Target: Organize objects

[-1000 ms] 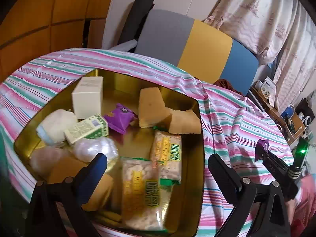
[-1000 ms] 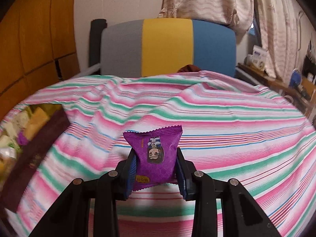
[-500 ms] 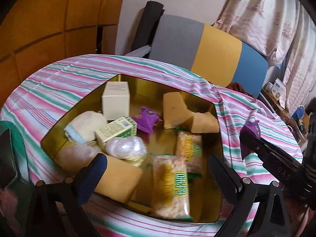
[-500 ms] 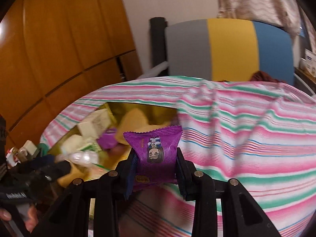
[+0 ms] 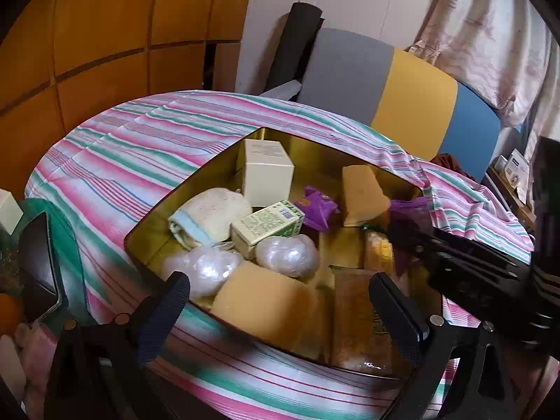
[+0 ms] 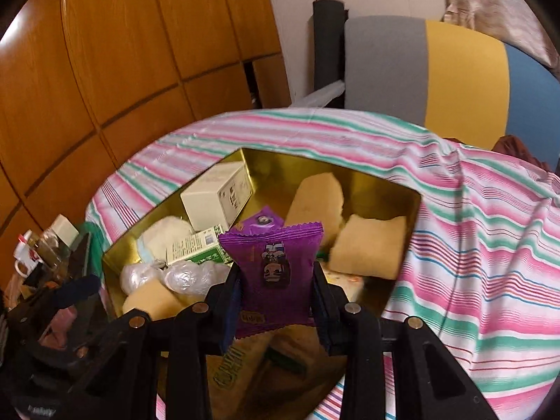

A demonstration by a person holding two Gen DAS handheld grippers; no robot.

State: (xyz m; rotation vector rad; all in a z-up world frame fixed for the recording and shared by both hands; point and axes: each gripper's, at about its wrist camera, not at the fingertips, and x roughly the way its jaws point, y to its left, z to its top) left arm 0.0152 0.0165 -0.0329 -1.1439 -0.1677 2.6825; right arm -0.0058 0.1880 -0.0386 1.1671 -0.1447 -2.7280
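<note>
A gold tin point(image 5: 206, 178) sits sunk in the striped cloth and holds a cream box point(image 5: 267, 171), a green carton point(image 5: 267, 225), a purple packet point(image 5: 316, 208), yellow sponges point(image 5: 362, 189), wrapped white lumps point(image 5: 288, 255) and cracker packs point(image 5: 360, 318). My right gripper point(image 6: 276, 276) is shut on a second purple snack packet point(image 6: 276, 262), held upright over the tin's point(image 6: 402, 189) near right part. In the left wrist view that gripper point(image 5: 406, 224) reaches in from the right. My left gripper point(image 5: 280, 304) stands open at the tin's near edge with nothing between its fingers.
A pink, green and white striped cloth point(image 5: 122, 154) covers the table. A grey, yellow and blue chair back point(image 5: 385, 80) stands behind it, with wood panelling point(image 5: 87, 35) to the left. A dark phone-like slab point(image 5: 40, 266), an orange point(image 5: 8, 311) and small bottles crowd the left edge.
My right gripper has swung left with the purple packet, from over bare cloth to above the tin. My left gripper has drawn back and left, so the tin sits farther off.
</note>
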